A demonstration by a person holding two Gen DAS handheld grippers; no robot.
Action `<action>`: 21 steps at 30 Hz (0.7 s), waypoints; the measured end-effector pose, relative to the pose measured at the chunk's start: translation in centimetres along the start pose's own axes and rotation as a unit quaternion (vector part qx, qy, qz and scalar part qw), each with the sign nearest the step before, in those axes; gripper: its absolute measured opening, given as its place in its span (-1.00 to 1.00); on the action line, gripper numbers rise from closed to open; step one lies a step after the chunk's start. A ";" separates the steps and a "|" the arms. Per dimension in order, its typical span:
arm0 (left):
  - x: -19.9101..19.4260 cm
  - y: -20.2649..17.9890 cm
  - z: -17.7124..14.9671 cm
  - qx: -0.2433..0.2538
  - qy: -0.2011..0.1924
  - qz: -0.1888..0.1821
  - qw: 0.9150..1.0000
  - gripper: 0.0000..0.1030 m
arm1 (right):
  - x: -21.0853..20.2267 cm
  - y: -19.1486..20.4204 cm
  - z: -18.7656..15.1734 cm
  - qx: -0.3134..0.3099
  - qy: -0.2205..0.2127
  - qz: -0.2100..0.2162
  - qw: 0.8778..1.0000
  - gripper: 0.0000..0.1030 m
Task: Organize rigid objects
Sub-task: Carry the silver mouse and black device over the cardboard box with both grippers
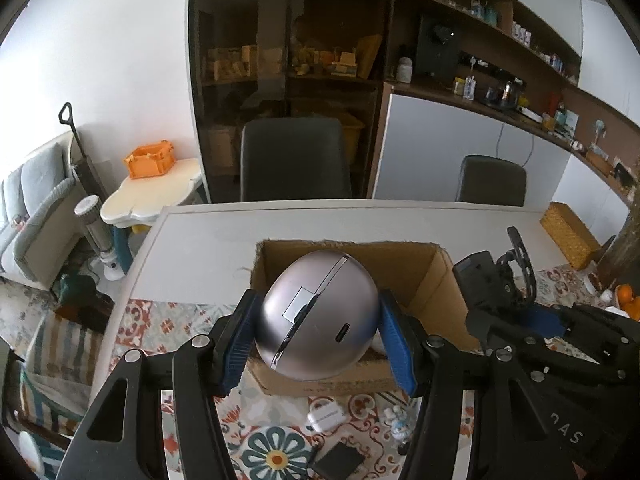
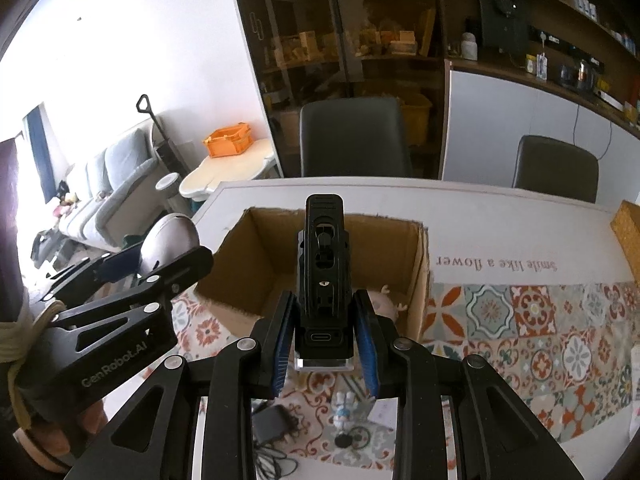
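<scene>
My left tool (image 1: 318, 336) was clamped on a rounded silver device (image 1: 318, 314), its blue pads (image 1: 396, 342) pressing both flanks. The device sat tilted in the grip, a small port on its lower face turned toward the camera. I held it above the near edge of an open cardboard box (image 1: 424, 276), which I judge was the place meant to collect it.

My right tool (image 2: 323, 340) was closed on an upright black device (image 2: 324, 264), gripping it low at its base, where a port also showed. It rose between the fingers, in front of the same box's opening (image 2: 256, 256). The box stood on the table (image 2: 500, 216), partly on a patterned cloth (image 2: 540, 320). A pale doll-like figure (image 2: 386, 300) lay inside the box at its near right corner.

Seen from the right wrist, the left tool was just to the left, beside the box's left wall. Small items were on the cloth below the tools: a white case (image 1: 326, 418), a black charger with cable (image 2: 274, 426), and a tiny figurine (image 2: 345, 404). Both held objects seemed poised for lowering in.
</scene>
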State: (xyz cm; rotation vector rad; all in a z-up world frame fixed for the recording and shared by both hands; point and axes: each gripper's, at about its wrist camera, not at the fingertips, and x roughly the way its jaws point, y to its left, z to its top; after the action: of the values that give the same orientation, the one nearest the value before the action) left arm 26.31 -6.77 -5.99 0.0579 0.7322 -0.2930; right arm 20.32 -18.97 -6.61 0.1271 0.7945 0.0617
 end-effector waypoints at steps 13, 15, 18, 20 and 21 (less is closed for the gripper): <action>6.1 -0.2 2.2 -0.002 0.085 0.020 0.996 0.13 | 5.0 -1.7 2.6 0.013 0.065 -0.008 0.998 -0.43; 7.2 -0.2 2.0 0.000 0.106 0.026 0.994 0.13 | 5.9 -1.7 2.5 0.009 0.078 -0.009 0.997 -0.43; 8.6 0.0 1.5 -0.005 0.129 0.032 0.991 0.13 | 7.2 -2.0 2.5 0.011 0.098 -0.010 0.995 -0.43; 9.2 -0.1 1.3 -0.006 0.140 0.031 0.990 0.13 | 7.8 -2.3 2.4 0.014 0.109 -0.007 0.994 -0.43; 9.6 -0.1 1.2 -0.006 0.145 0.031 0.989 0.13 | 8.0 -2.3 2.3 0.015 0.112 -0.005 0.994 -0.43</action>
State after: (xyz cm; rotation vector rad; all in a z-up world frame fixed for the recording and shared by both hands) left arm 33.83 -9.37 -11.45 0.1130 1.0202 -0.2214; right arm 27.58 -20.64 -11.00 0.1463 1.0211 0.0543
